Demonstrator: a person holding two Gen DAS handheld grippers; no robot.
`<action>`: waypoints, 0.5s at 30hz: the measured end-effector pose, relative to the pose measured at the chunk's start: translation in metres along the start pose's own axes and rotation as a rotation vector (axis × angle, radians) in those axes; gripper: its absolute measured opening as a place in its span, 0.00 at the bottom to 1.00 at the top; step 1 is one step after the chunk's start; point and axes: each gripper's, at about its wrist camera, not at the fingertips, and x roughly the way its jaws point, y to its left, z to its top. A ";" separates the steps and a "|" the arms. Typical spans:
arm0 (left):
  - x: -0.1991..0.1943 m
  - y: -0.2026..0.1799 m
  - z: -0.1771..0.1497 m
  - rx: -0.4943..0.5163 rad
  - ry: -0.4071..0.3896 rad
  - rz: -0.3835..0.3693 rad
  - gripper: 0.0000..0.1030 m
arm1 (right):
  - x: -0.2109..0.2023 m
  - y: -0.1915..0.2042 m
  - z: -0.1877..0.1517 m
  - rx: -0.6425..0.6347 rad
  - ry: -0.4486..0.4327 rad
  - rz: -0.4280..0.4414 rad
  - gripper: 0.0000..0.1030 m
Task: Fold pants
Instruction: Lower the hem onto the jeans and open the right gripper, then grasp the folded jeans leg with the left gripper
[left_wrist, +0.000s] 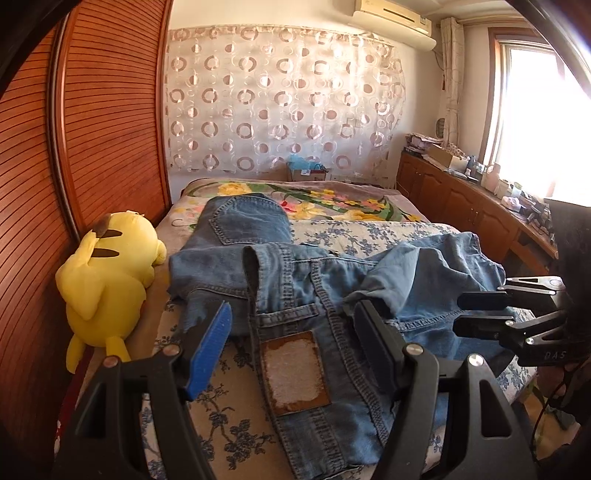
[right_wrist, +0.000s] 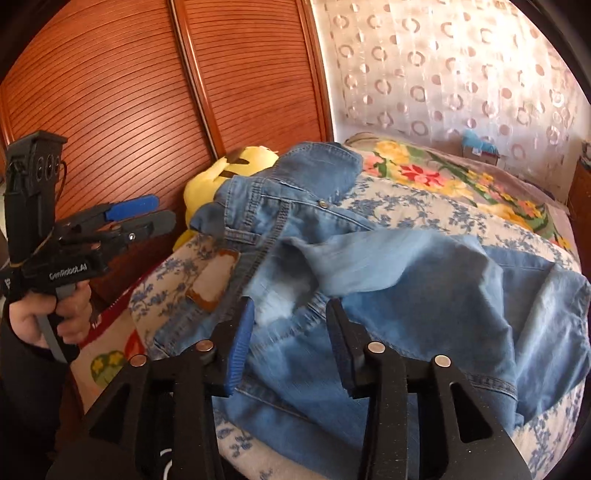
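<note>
The faded blue denim pants (left_wrist: 295, 280) lie in a messy heap on the bed with the flowery blue-and-cream cover (left_wrist: 229, 424). The waist, with its brown patch, is near the front edge, and one leg is thrown back over the top.

The left tool (left_wrist: 291, 347) hangs over the waist with its jaws wide apart, holding nothing. The right tool (right_wrist: 290, 341) is over the bunched leg with its jaws partly apart, and no cloth looks pinched between them.

Things could go wrong from here. The loose leg might slide back and undo the fold. A tool might grab two layers at once and drag the whole heap crooked. The pants might bump the yellow plush toy (left_wrist: 107, 284) beside them, or slip off the bed's front edge.
</note>
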 end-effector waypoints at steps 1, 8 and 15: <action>0.003 -0.003 0.000 0.004 0.003 -0.005 0.67 | -0.004 -0.004 -0.003 0.000 -0.004 -0.012 0.41; 0.027 -0.038 0.003 0.066 0.045 -0.063 0.67 | -0.016 -0.055 -0.028 0.054 0.000 -0.137 0.42; 0.055 -0.069 0.005 0.117 0.095 -0.123 0.67 | -0.015 -0.098 -0.060 0.094 0.013 -0.262 0.43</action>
